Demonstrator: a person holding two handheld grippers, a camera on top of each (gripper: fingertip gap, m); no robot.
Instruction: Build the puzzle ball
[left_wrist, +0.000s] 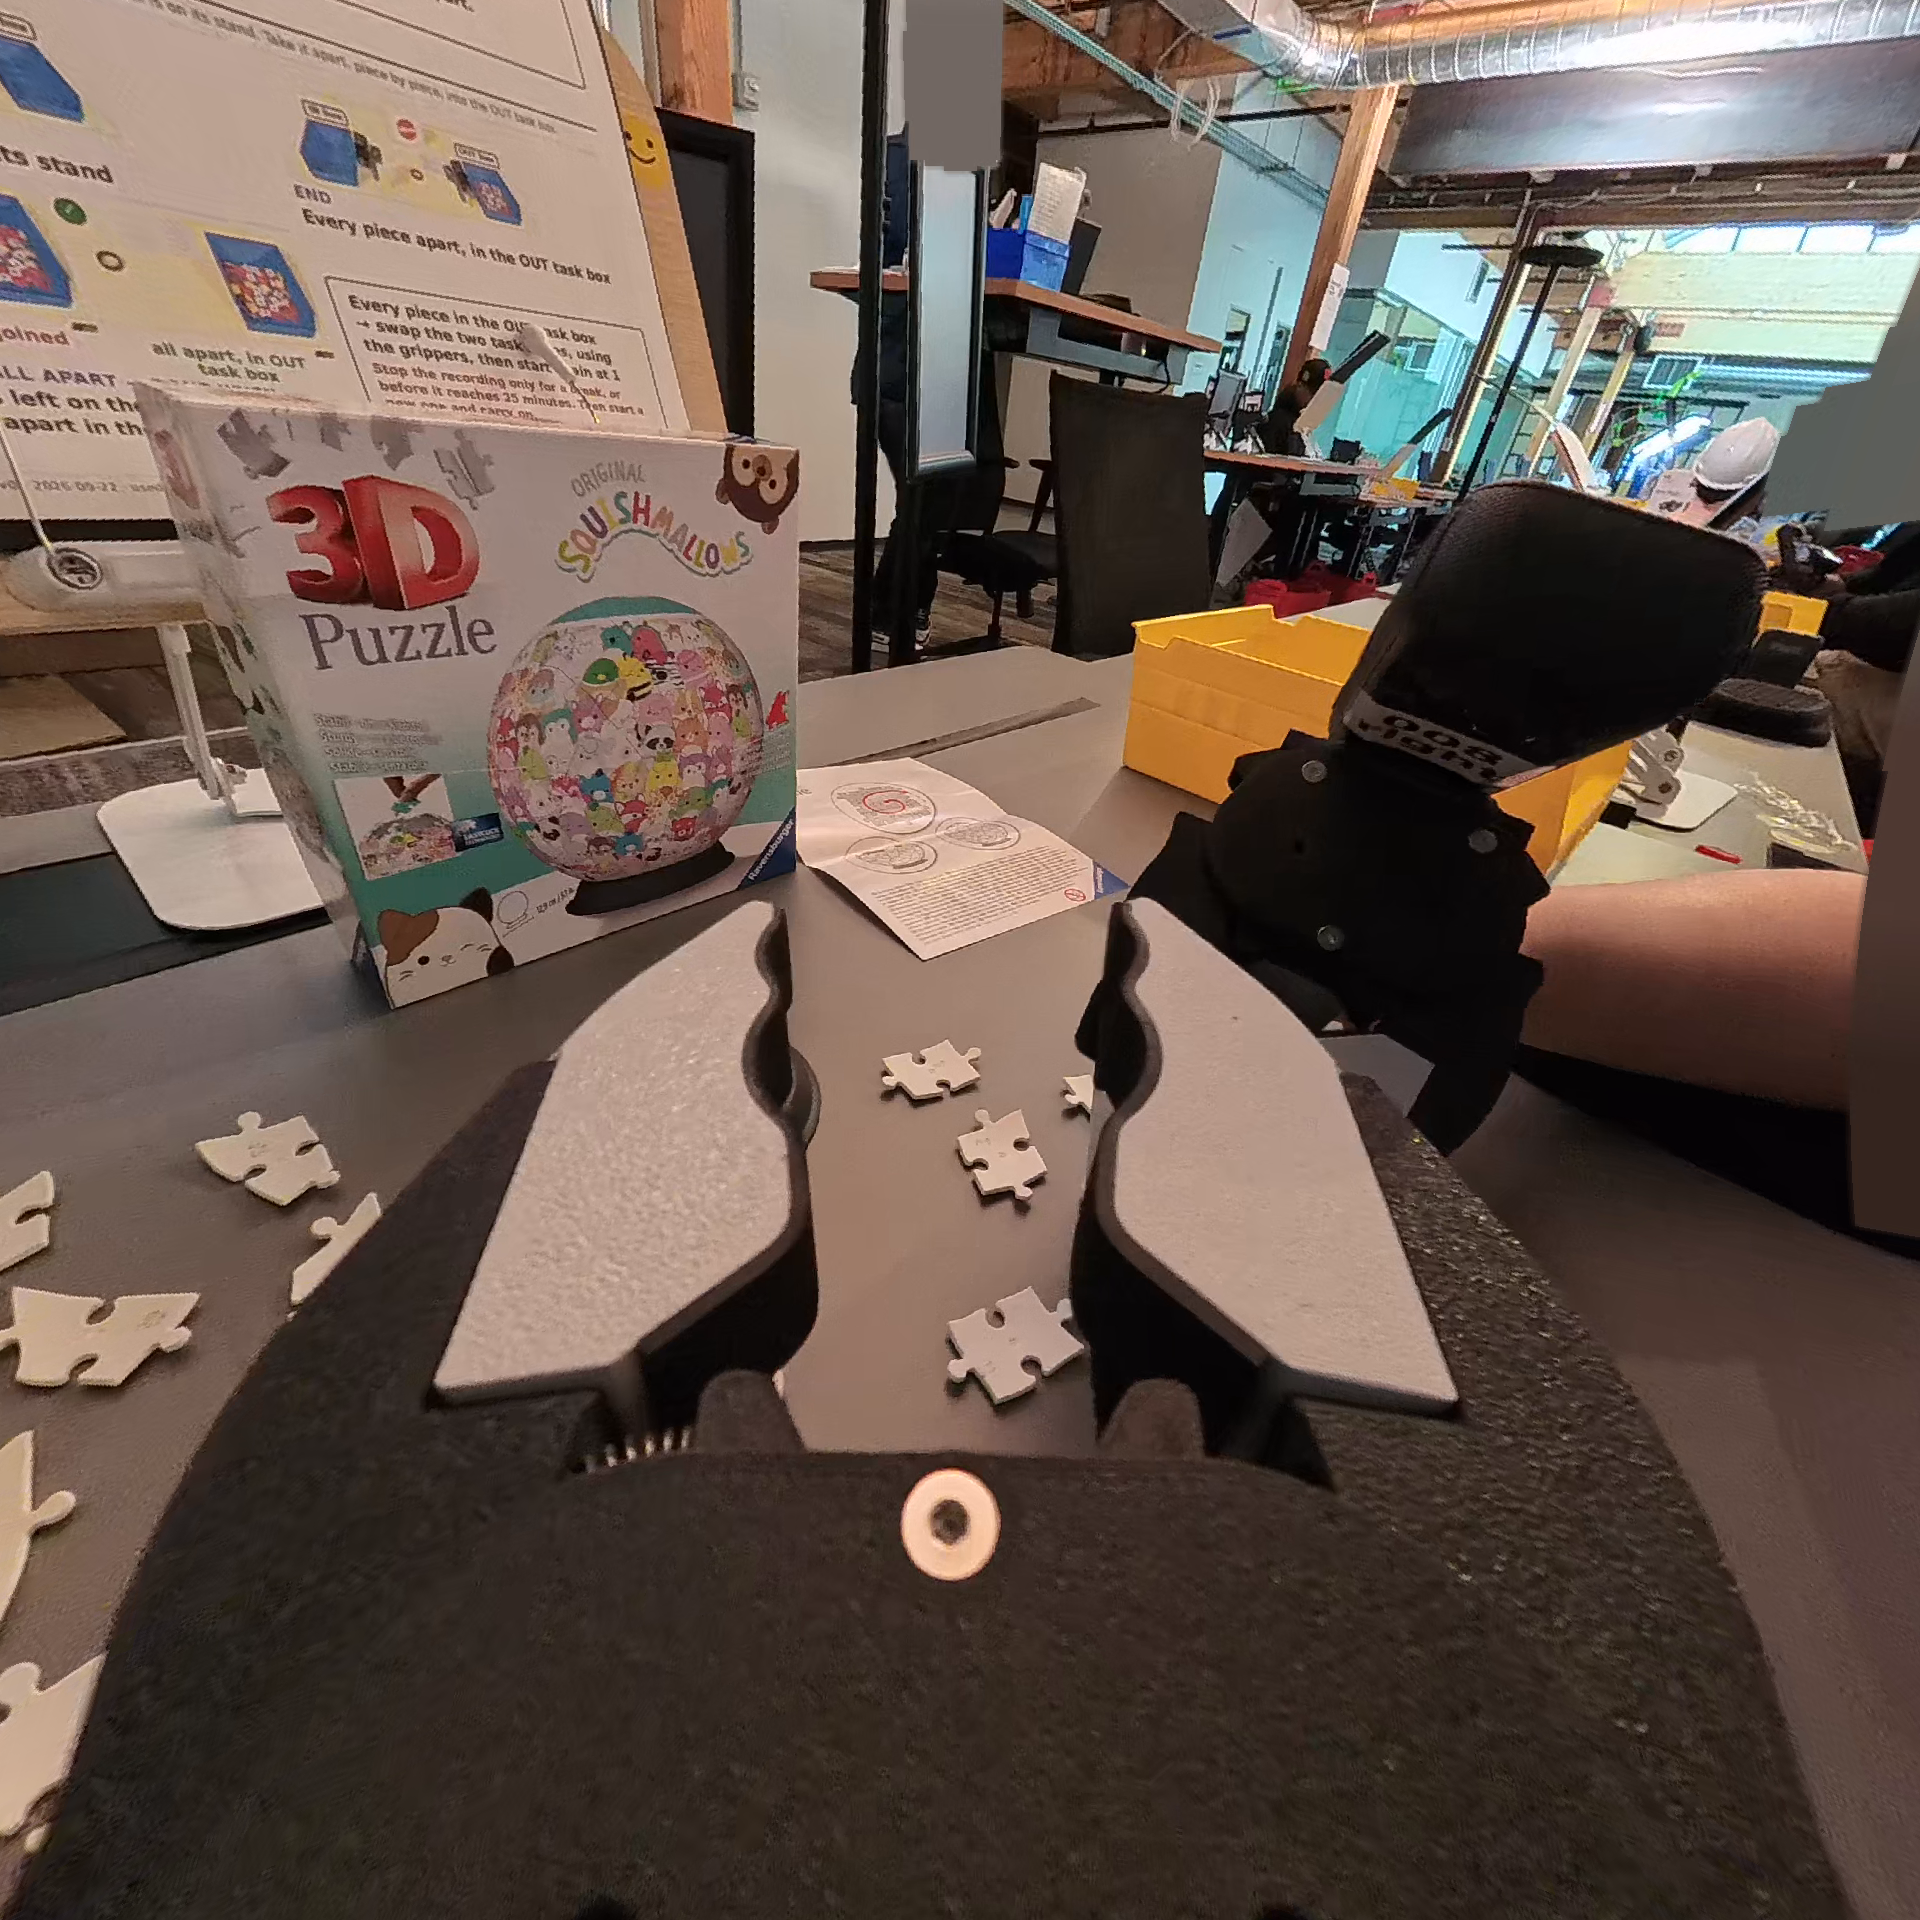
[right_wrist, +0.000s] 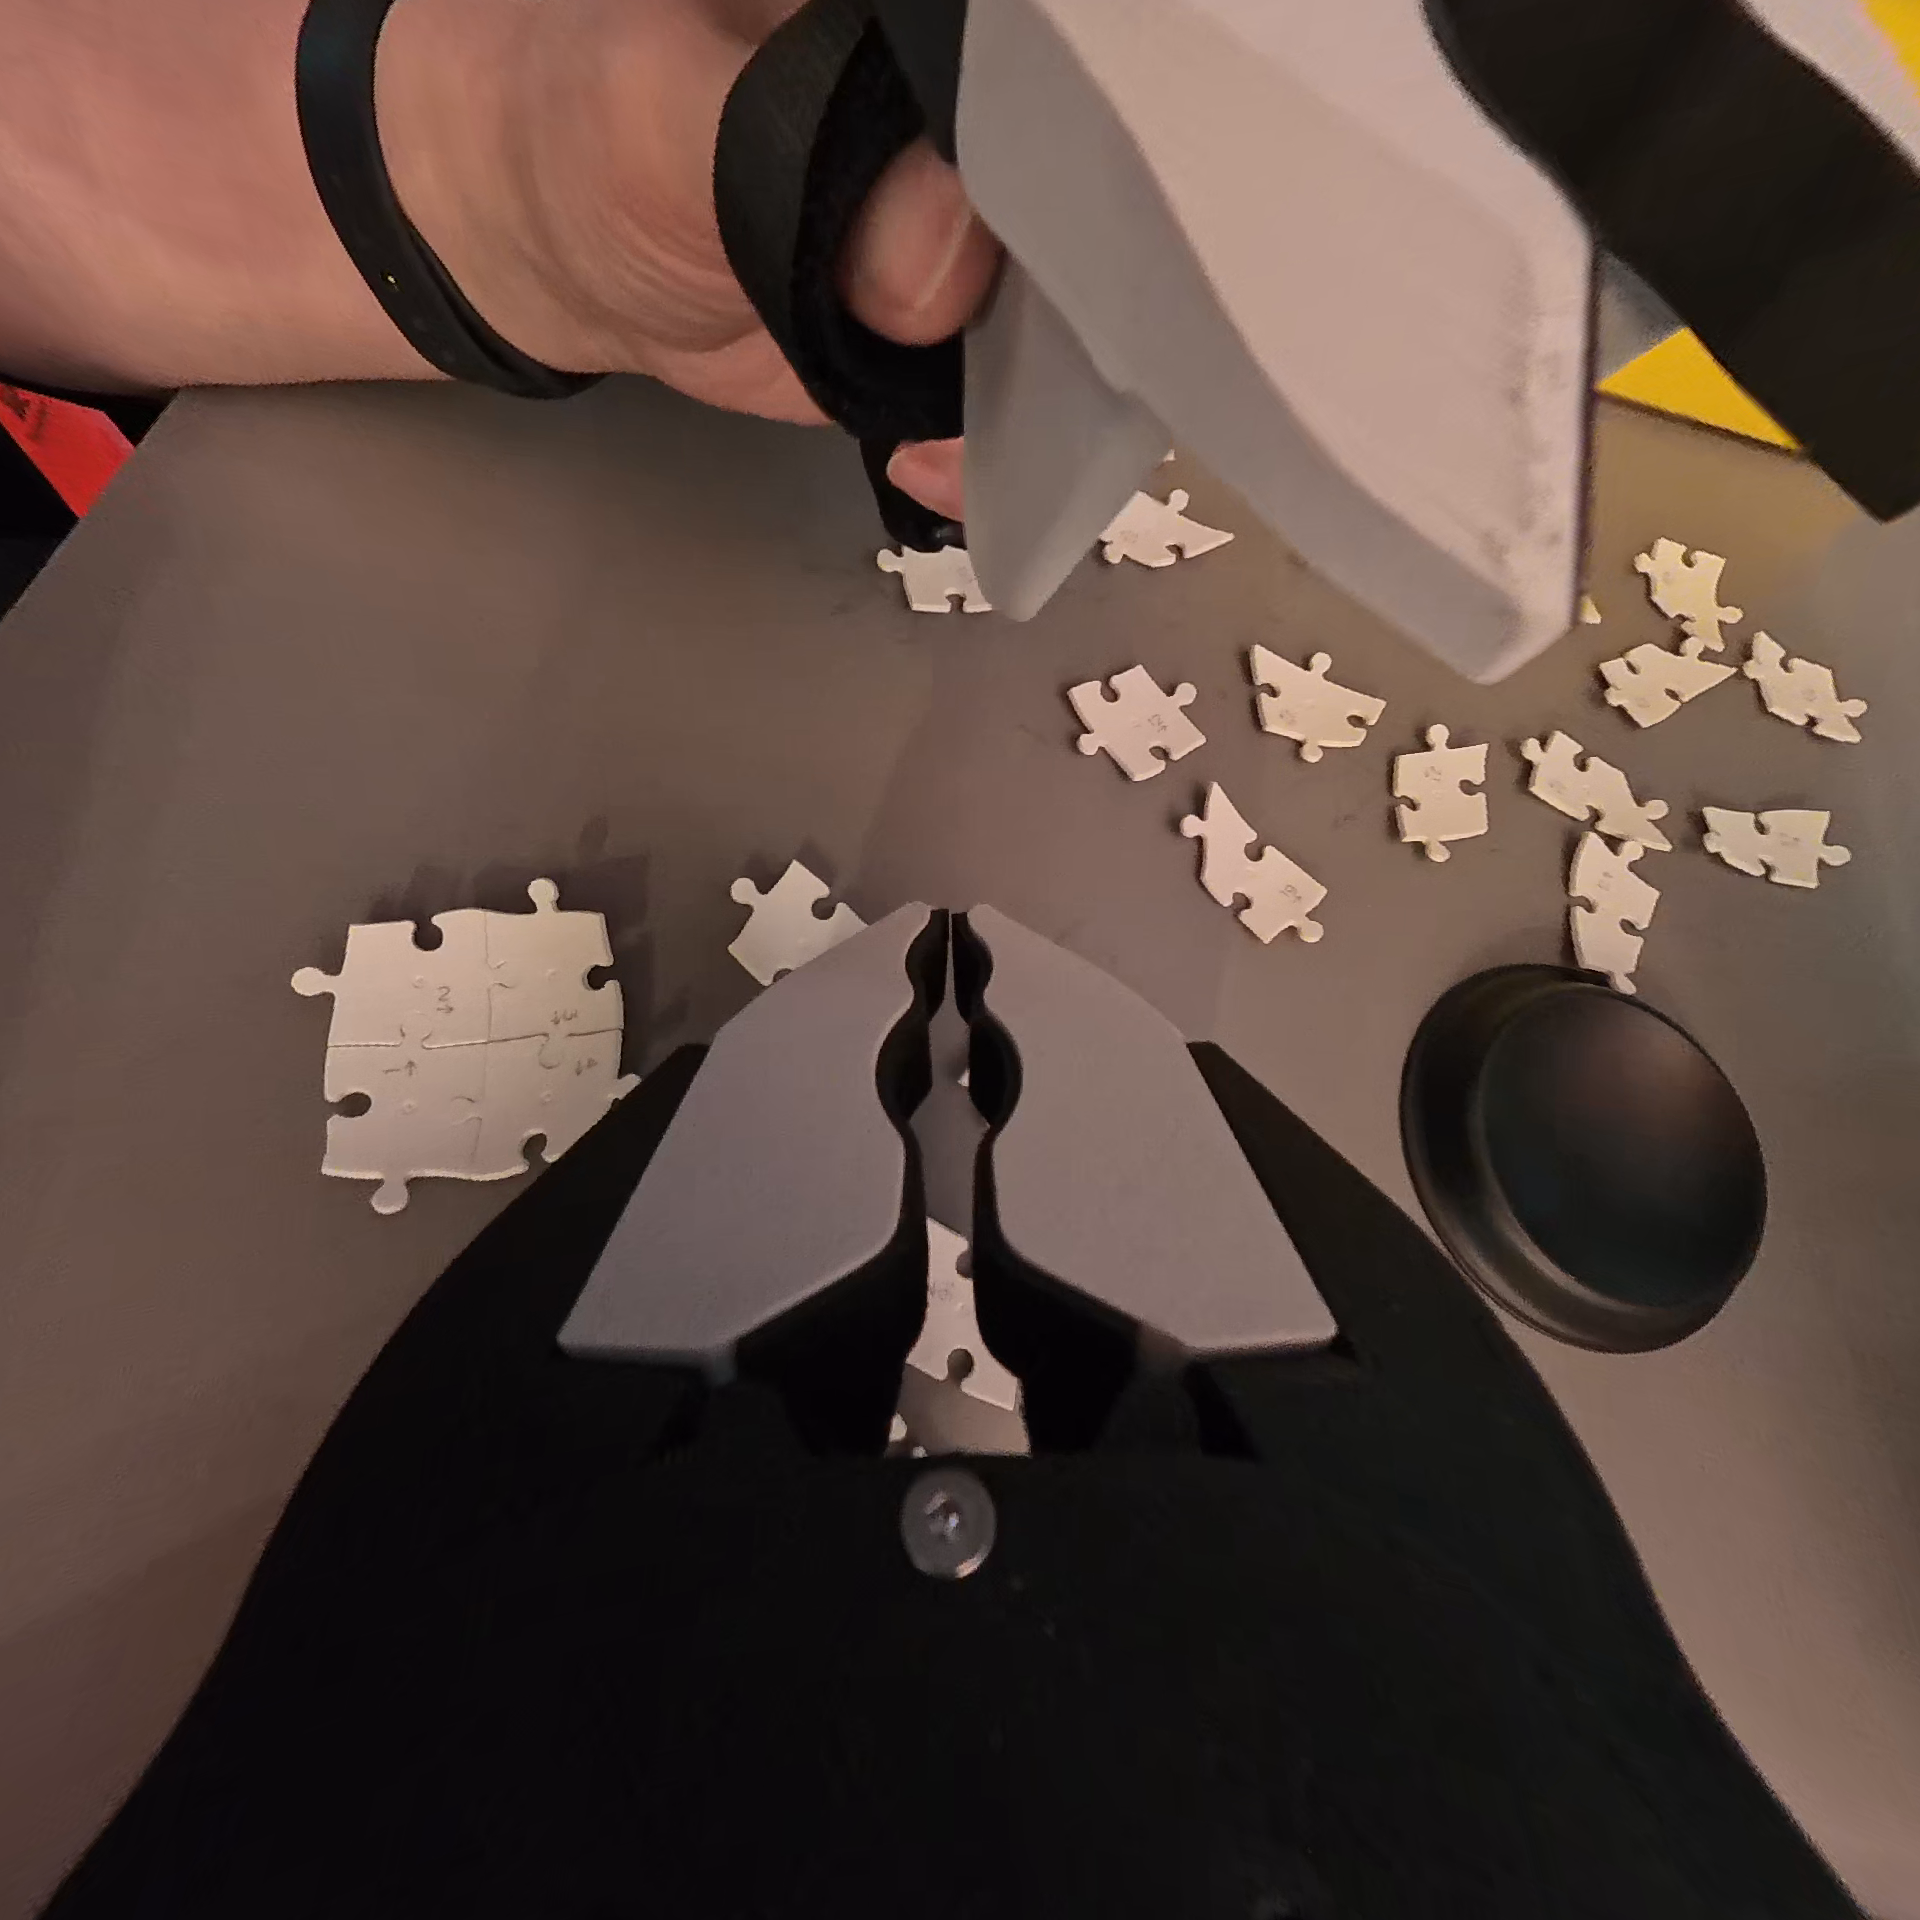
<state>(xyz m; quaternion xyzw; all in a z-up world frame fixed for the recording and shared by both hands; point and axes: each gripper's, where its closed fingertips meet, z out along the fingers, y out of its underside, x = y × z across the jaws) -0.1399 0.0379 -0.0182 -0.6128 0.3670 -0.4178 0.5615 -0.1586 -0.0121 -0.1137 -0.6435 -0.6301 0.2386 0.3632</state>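
Note:
Several white puzzle pieces lie face down on the grey table (right_wrist: 520, 675). A joined block of four pieces (right_wrist: 473, 1049) lies left of my right gripper (right_wrist: 951, 920), which points down at the table and is shut, with nothing visible between its tips. One loose piece (right_wrist: 790, 920) lies beside its left fingertip. The black round stand (right_wrist: 1579, 1153) sits to the right. My left gripper (left_wrist: 948, 920) is open and empty, low over loose pieces (left_wrist: 1003, 1153). It also shows at the top of the right wrist view (right_wrist: 1257, 634), held by a hand. The right gripper's black body (left_wrist: 1455, 790) shows to the right in the left wrist view.
The puzzle box (left_wrist: 499, 675) stands upright at the back left. A folded leaflet (left_wrist: 956, 852) lies beside it. A yellow bin (left_wrist: 1247, 686) stands at the back right. An instruction poster (left_wrist: 312, 208) stands behind the box. A forearm (left_wrist: 1683, 987) rests at the right. My right fingertips sit around 11 centimetres from my left ones.

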